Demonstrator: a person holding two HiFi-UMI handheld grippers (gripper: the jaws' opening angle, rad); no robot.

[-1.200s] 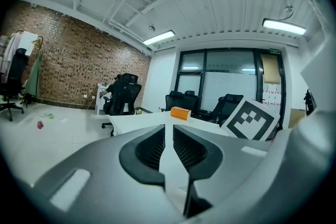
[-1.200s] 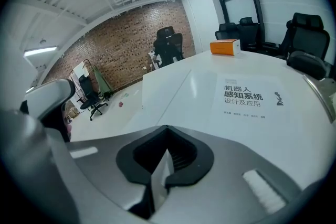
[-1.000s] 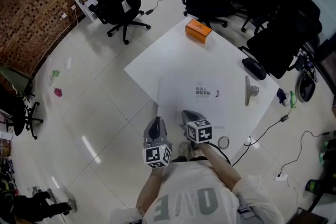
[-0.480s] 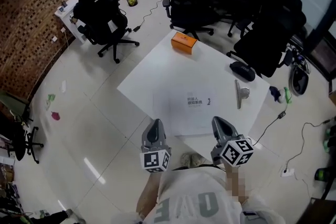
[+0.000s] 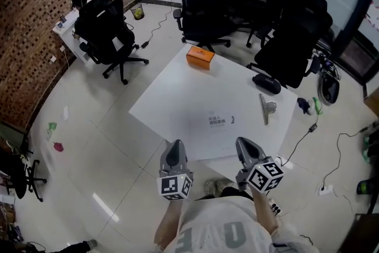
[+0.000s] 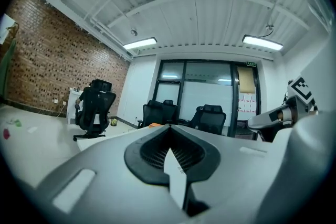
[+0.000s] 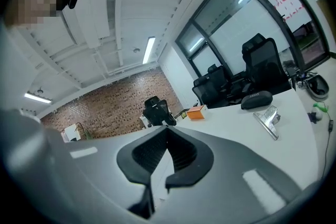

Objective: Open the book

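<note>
Book point(image 5: 204, 127): closed, flat, untouched. Left gripper point(image 5: 173, 154) and right gripper point(image 5: 247, 150): both shut, empty, lifted back off the book's near edge. Opening judged not begun.

brick wall point(image 5: 35, 38), glossy white floor point(image 5: 89, 145), black chairs point(image 5: 204, 3)

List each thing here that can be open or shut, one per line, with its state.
book: closed, lying flat, cover up.
left gripper: shut, nothing between its jaws, off the book.
right gripper: shut, nothing between its jaws, off the book.
orange box: closed.
black case: looks closed.
</note>
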